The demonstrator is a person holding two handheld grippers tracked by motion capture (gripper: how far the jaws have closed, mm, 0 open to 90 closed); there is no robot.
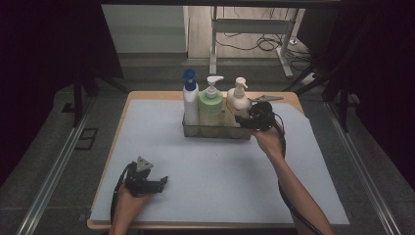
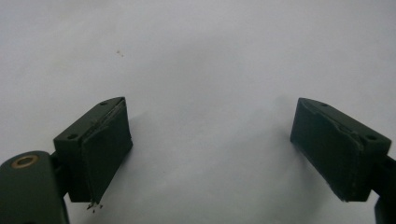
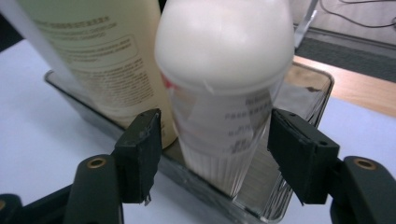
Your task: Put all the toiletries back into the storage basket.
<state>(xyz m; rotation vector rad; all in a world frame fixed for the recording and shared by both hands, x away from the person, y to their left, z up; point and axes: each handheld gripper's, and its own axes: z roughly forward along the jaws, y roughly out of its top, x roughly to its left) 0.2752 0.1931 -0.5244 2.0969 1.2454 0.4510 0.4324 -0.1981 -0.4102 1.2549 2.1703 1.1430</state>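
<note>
- The right hand-held gripper (image 1: 246, 120) reaches to the right end of a clear tray (image 1: 192, 130) at the back of the desk (image 1: 205, 171), level with the cream bottle (image 1: 238, 100) standing there.
- In the right gripper view its jaws stand apart on either side of the cream bottle (image 3: 224, 93), 1 at each flank, neither clearly touching it; this looks like the line-up for a side grasp on the body, low enough to stay under the pump head.
- The cream bottle is upright in the tray's last slot, just beside the green bottle (image 1: 211, 105), which stands next to a white bottle with a blue cap (image 1: 190, 98); the 3 stand in a row, so the open end gives the gripper its easiest way in.
- The cream bottle has a smooth, rounded, milky shoulder, a clear lower body with a printed label and a ribbed base that shows through the tray wall (image 3: 261, 205).
- The left hand-held gripper (image 1: 152, 183) rests near the desk's front left, well apart from the tray, likely parked out of the way; its jaws are wide apart over the bare white sheet (image 2: 201, 70) and hold nothing.
</note>
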